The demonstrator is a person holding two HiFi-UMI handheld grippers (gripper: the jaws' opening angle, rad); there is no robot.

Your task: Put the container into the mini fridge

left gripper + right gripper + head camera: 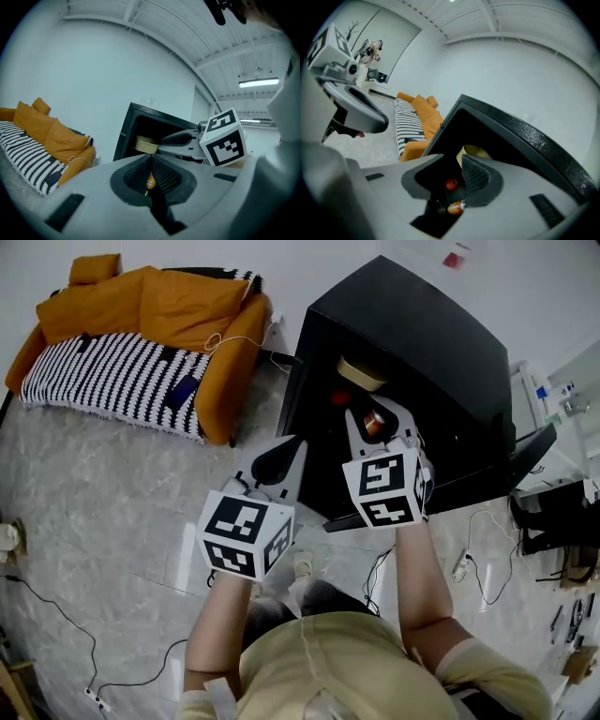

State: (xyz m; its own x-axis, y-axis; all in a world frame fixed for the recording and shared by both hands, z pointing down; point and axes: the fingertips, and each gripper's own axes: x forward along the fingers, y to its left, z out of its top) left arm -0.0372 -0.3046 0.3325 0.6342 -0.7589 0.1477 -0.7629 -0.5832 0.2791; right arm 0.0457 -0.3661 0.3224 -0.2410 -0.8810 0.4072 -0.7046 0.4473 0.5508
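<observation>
Container (361, 373) on shelf inside open fridge (422, 334). Right gripper (373, 420) at fridge mouth, jaws spread, nothing gripped. Left gripper (278, 457) outside fridge, jaws pressed together, empty.

The mini fridge (412, 343) is seen as a black, boxy cabinet with a lightly textured casing. Its door (530, 457) is swung wide open, so the dark interior is exposed. The container (361, 373) is a shallow, round, cream-coloured tub, and it is set upright in the upper part of that interior, close to the front opening. It rests there on its own, level, and is lit more brightly than the shadowed space around it.
</observation>
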